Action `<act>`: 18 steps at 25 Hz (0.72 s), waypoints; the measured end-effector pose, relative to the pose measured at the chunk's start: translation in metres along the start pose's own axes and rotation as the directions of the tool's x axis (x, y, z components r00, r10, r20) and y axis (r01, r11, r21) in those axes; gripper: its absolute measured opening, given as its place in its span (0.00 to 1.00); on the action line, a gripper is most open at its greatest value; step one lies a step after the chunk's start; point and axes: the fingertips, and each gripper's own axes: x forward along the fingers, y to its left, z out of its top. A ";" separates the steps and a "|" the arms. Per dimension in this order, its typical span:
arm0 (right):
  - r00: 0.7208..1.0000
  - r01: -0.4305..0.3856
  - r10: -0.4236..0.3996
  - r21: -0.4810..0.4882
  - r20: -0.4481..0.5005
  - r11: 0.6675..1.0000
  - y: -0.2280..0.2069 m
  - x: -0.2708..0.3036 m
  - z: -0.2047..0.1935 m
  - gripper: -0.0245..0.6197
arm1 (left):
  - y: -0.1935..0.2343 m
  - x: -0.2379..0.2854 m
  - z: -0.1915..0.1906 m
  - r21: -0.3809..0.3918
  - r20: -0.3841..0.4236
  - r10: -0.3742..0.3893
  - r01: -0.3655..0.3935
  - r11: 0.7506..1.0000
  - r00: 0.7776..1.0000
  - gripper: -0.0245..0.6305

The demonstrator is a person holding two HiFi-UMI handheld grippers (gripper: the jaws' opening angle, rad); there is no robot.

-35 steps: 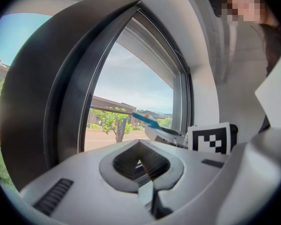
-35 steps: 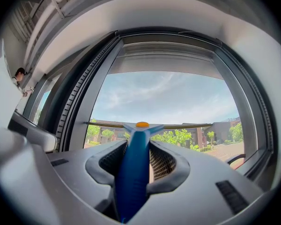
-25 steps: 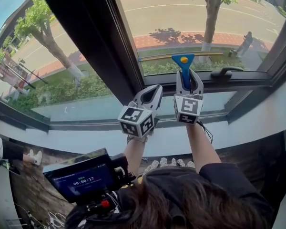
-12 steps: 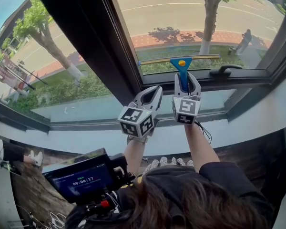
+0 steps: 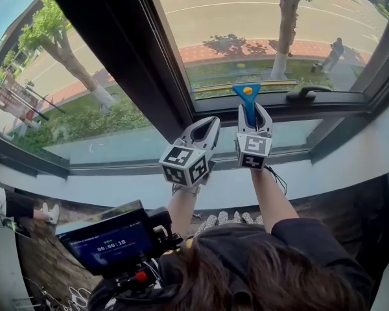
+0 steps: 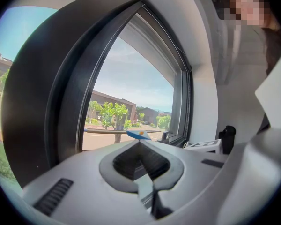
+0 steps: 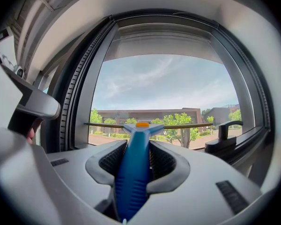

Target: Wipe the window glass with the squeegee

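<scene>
Squeegee blade has come down the pane since the earlier frames; it now sits just above the lower rail of the sash, close to the end of a downward pull.

Blue plastic-handled squeegee with a thin yellowish blade bar: handle clamped between the jaws of the right gripper, both ribbed pads pressed to its sides in the right gripper view. Handle's long axis runs straight out along the jaws, away from the person. The blade lies crosswise to it, level, against the clear window glass.

Black lever window handle is just to the right of the blade's end, on the rail. Wide dark frame post is to the left.

Left gripper: jaws together on nothing, held just beside the right one on its left, lower, apart from squeegee and glass.

Judgement: little glass is left below the blade, so the next pass likely needs a lift back up the pane. The right gripper alone carries the tool. Watch the blade's right end against the lever.
</scene>
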 end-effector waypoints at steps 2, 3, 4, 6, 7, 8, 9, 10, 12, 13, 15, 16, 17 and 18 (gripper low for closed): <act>1.000 -0.002 0.002 0.013 -0.021 1.000 0.000 0.000 -0.008 0.26 | 0.000 0.000 -0.001 -0.003 0.005 0.000 0.000 1.000 1.000 0.04; 0.999 -0.002 0.002 0.020 -0.033 1.000 0.000 0.000 -0.012 0.26 | 0.001 0.000 -0.001 -0.004 0.005 0.000 0.000 1.000 1.000 0.04; 0.999 0.000 0.001 0.027 -0.044 1.000 -0.001 0.000 -0.016 0.26 | 0.001 -0.001 -0.001 -0.004 0.004 0.002 -0.002 1.000 1.000 0.04; 0.998 0.004 -0.002 0.032 -0.059 0.999 -0.002 0.000 -0.022 0.26 | 0.001 -0.001 -0.001 -0.003 0.002 0.004 -0.004 1.000 1.000 0.04; 0.998 0.004 -0.002 0.030 -0.062 1.000 -0.002 0.000 -0.023 0.26 | 0.001 -0.001 -0.001 -0.003 0.001 0.004 -0.004 1.000 1.000 0.04; 0.998 0.003 -0.001 0.028 -0.063 1.000 -0.002 0.000 -0.024 0.26 | 0.001 -0.001 -0.001 -0.003 0.001 0.005 -0.005 1.000 1.000 0.04; 0.998 0.001 0.000 0.026 -0.063 1.000 -0.001 0.000 -0.024 0.26 | 0.002 -0.002 -0.001 -0.004 0.000 0.005 -0.005 1.000 1.000 0.04; 0.998 0.000 0.002 0.026 -0.064 1.000 -0.001 -0.001 -0.024 0.26 | 0.002 -0.002 -0.002 -0.006 0.000 0.006 -0.006 1.000 1.000 0.04; 0.998 -0.001 0.003 0.024 -0.068 1.000 0.001 -0.001 -0.024 0.26 | 0.002 -0.002 -0.002 -0.006 -0.005 0.008 -0.008 1.000 1.000 0.04; 0.997 -0.001 0.002 0.022 -0.071 1.000 0.001 -0.002 -0.025 0.26 | 0.002 -0.003 -0.003 -0.005 -0.010 0.010 -0.010 1.000 1.000 0.04; 0.997 -0.002 0.004 0.023 -0.079 1.000 0.003 -0.002 -0.028 0.26 | 0.002 -0.004 -0.004 -0.003 -0.016 0.012 -0.012 1.000 1.000 0.04; 0.997 -0.002 0.004 0.025 -0.082 1.000 0.002 -0.002 -0.031 0.26 | 0.001 -0.003 -0.005 -0.005 -0.011 0.009 -0.009 1.000 1.000 0.04; 0.997 -0.003 0.005 0.025 -0.083 1.000 -0.001 -0.001 -0.034 0.26 | 0.001 0.001 -0.007 -0.009 -0.006 0.007 -0.008 1.000 1.000 0.04; 0.997 -0.003 0.005 0.025 -0.082 1.000 -0.004 0.001 -0.037 0.26 | 0.000 0.006 -0.010 -0.013 -0.005 0.008 -0.008 1.000 1.000 0.04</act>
